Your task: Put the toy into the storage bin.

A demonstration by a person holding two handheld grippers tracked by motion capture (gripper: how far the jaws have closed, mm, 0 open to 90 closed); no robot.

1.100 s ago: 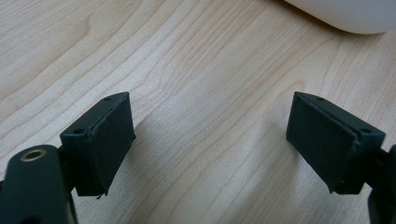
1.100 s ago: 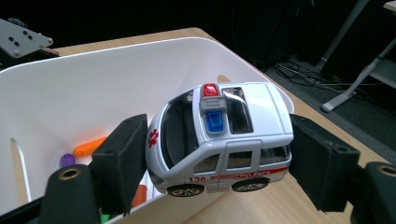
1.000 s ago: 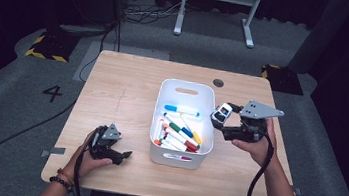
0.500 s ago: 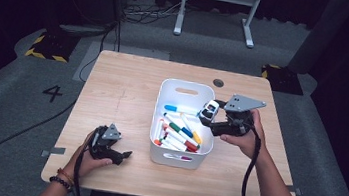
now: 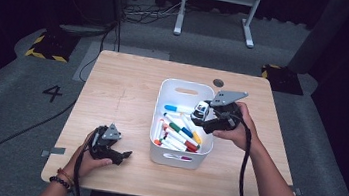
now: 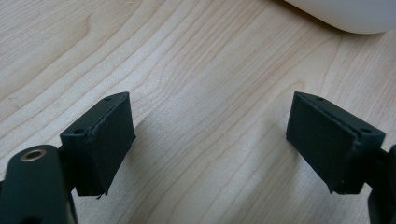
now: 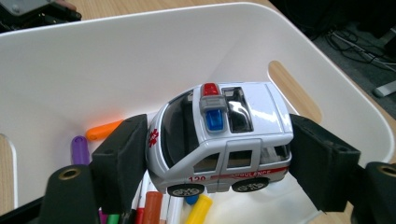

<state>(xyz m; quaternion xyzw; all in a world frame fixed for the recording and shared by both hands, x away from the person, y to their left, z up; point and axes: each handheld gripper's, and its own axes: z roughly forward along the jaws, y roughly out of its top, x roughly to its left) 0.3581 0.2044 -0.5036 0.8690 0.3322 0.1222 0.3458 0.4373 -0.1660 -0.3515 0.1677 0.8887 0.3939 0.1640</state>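
Over the white bin (image 5: 162, 101), right gripper (image 7: 217, 154) clamps toy ambulance (image 7: 224, 140)

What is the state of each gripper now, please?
Left gripper: open, empty, at the wooden table.
Right gripper: shut on the toy ambulance, above the white bin.

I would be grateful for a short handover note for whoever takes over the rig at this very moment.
Right hand-held gripper: shut on the toy ambulance, held front and rear, above the markers.
Left hand-held gripper: open, nothing between its jaws, low over the wooden table left of the bin.
White bin: mid-table, holding the coloured markers; the near half is full, the far half mostly bare.
Done: ambulance gripped and over the bin.
Left: probably lower it into the bare far end and open the jaws.
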